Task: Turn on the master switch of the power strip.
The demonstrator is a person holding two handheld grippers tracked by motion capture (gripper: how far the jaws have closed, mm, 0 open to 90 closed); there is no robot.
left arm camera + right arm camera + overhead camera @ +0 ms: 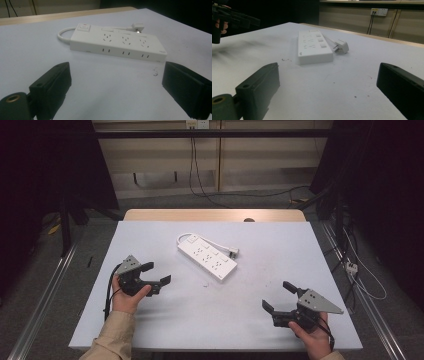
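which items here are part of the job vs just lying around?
In play:
power strip, white, flat on the table
its plug, lying beside the strip
left gripper, open
right gripper, open

Lying about:
small white scrap near the strip
wall socket with cables, behind the table

On the table [165, 320] lie 1 power strip [207, 257] with 1 cord [186, 236] and 1 plug [233, 252], while 2 grippers, left [155, 272] and right [277, 296], are held in 2 hands [125, 297].
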